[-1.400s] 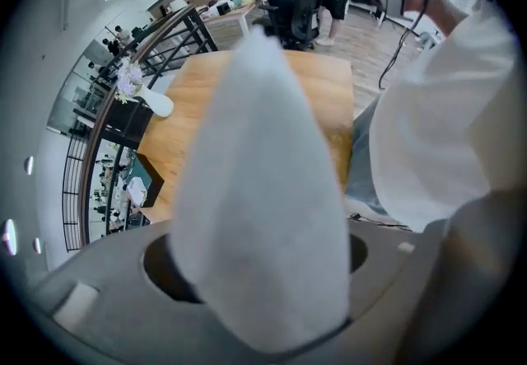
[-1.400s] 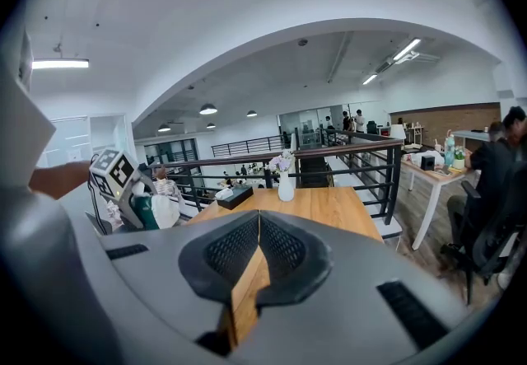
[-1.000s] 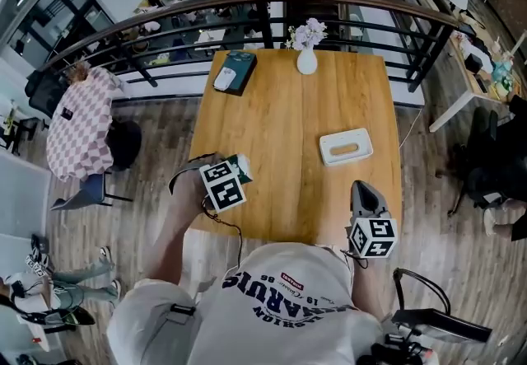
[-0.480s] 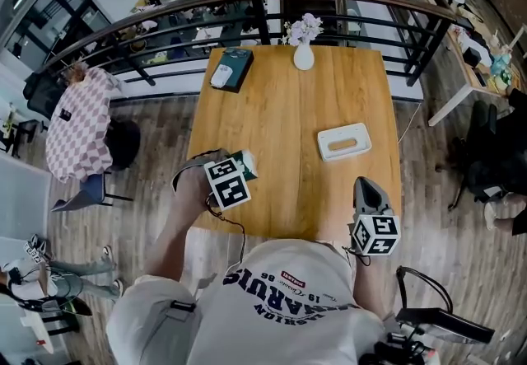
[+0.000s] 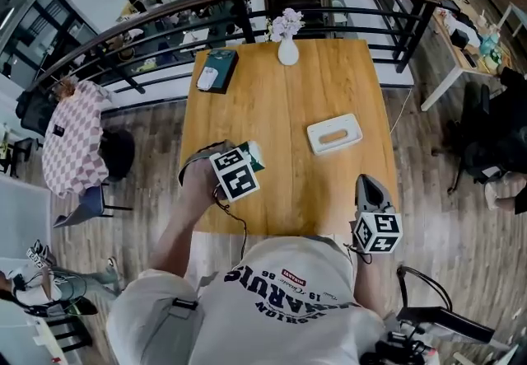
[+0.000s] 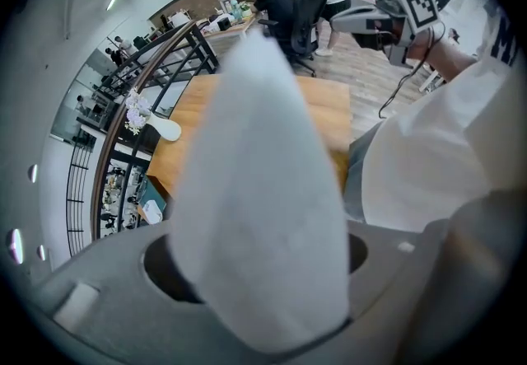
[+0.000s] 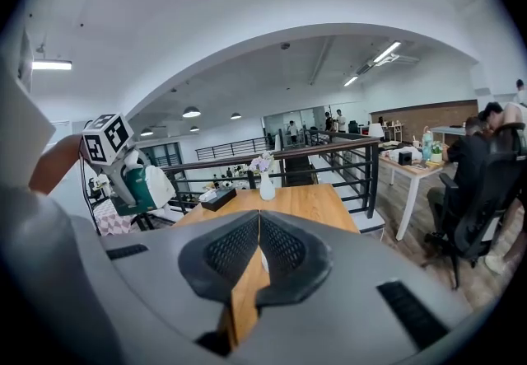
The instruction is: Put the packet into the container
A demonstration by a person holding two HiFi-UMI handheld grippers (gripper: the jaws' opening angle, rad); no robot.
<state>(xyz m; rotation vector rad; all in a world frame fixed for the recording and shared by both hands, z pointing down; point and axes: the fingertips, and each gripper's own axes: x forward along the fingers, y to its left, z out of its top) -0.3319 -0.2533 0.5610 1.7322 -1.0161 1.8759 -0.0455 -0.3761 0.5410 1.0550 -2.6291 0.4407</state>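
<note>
A white and green packet (image 5: 252,156) hangs over the near left part of the wooden table (image 5: 288,108); my left gripper (image 5: 243,166) is shut on it and points steeply down. In the left gripper view the packet (image 6: 263,190) rises white between the jaws and hides most of the table. The white shallow container (image 5: 334,133) lies on the table's right half, well apart from the packet. At the table's near right edge, my right gripper (image 5: 368,186) is shut with nothing in it; its jaws (image 7: 259,244) meet in its own view.
A white vase with pale flowers (image 5: 287,48) stands at the table's far edge. A dark green box with a white object on it (image 5: 212,71) lies at the far left corner. A black railing (image 5: 329,5) runs behind the table. The person's torso fills the near edge.
My left gripper has carried the packet a little to the right and further in over the table. The right gripper has shifted only slightly at the near right edge.
</note>
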